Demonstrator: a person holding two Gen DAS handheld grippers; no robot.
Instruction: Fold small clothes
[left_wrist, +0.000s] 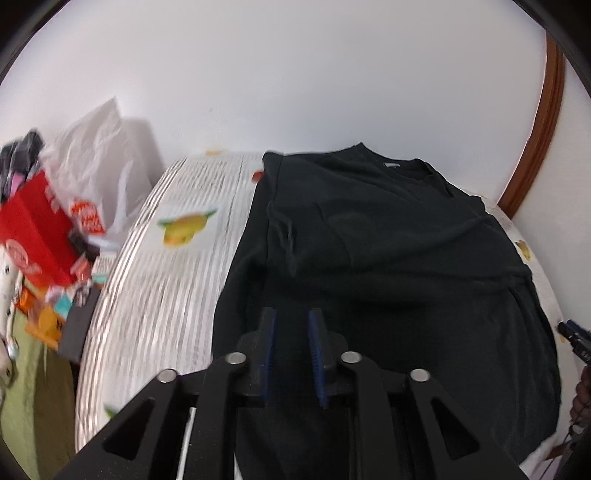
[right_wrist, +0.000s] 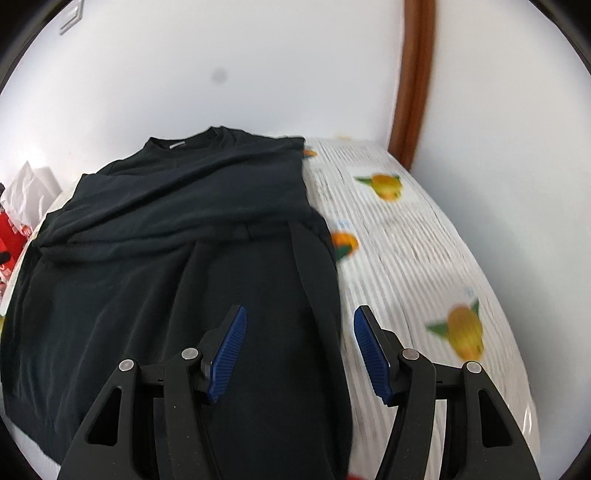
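A black shirt (left_wrist: 388, 258) lies spread across the middle of the bench (left_wrist: 177, 280), collar toward the white wall (left_wrist: 295, 74) at the top of the frame, both side edges folded inward. The bench wears a striped cover printed with orange fruit. At the far left of the left wrist view sit a red box (left_wrist: 35, 229) and a white plastic bag (left_wrist: 99, 166) amid blurred clutter. A brown wooden trim (left_wrist: 543, 129) runs up the right side.

The left hand-held gripper (left_wrist: 291, 332) sits low over the shirt's near part, its blue pads close together with a narrow gap; whether cloth is pinched cannot be told. The right hand-held gripper (right_wrist: 299, 350) hovers with jaws spread wide, straddling the shirt's right folded edge.
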